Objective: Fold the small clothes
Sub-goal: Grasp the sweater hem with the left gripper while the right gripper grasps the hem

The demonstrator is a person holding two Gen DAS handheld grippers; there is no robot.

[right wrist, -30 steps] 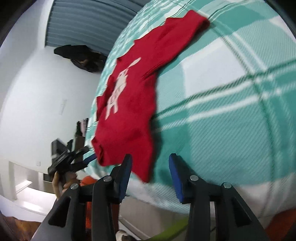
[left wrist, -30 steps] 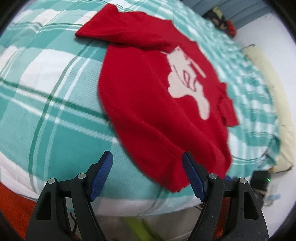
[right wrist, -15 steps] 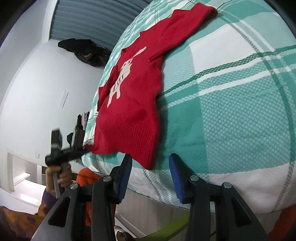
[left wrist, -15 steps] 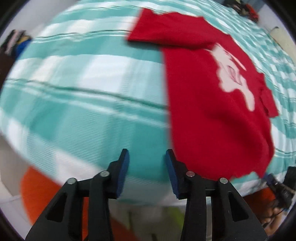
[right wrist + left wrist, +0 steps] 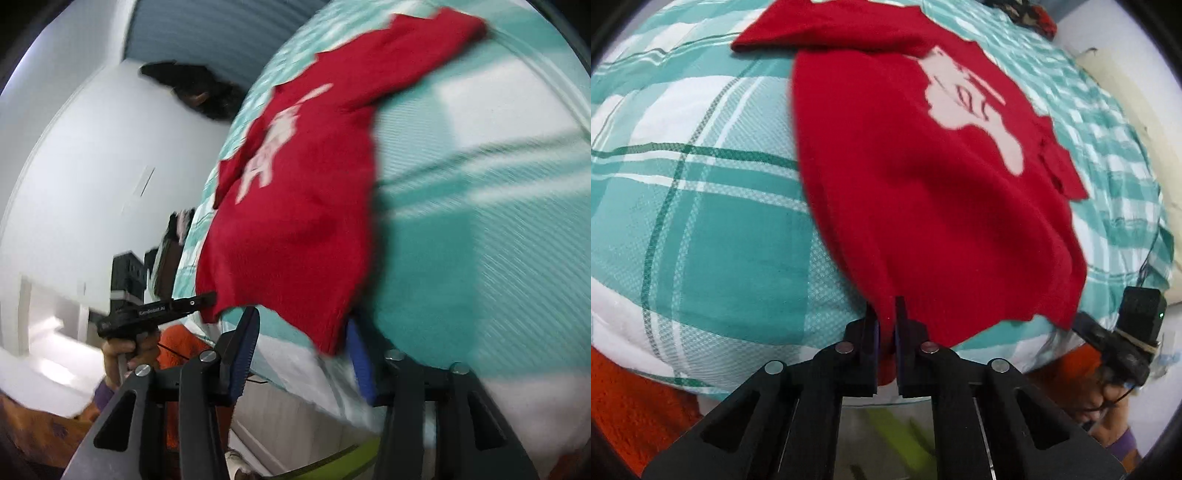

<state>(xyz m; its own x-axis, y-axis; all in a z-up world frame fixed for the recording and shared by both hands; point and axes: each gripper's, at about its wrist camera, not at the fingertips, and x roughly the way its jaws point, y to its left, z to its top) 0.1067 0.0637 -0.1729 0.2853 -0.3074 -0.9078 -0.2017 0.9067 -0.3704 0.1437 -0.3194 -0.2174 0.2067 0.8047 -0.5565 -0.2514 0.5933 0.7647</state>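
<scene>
A red sweater with a white figure lies flat on a teal plaid bed cover, its hem at the near edge. My left gripper is shut on the hem, with red fabric pinched between its pads. The right wrist view shows that gripper at the hem's left corner. The sweater's other hem corner hangs between the fingers of my right gripper. Its jaws are closing, and the pads still stand apart from the cloth. In the left wrist view the right gripper reaches the hem's right corner.
The bed cover drops off at the near edge, with orange flooring below. A cream cushion runs along the bed's right side. Dark clothes are heaped at the far end. A person's hand holds the left gripper.
My left gripper swung back from the bare cover to the hem and shut on it. The right gripper moved in until the hem corner came between its fingers.
</scene>
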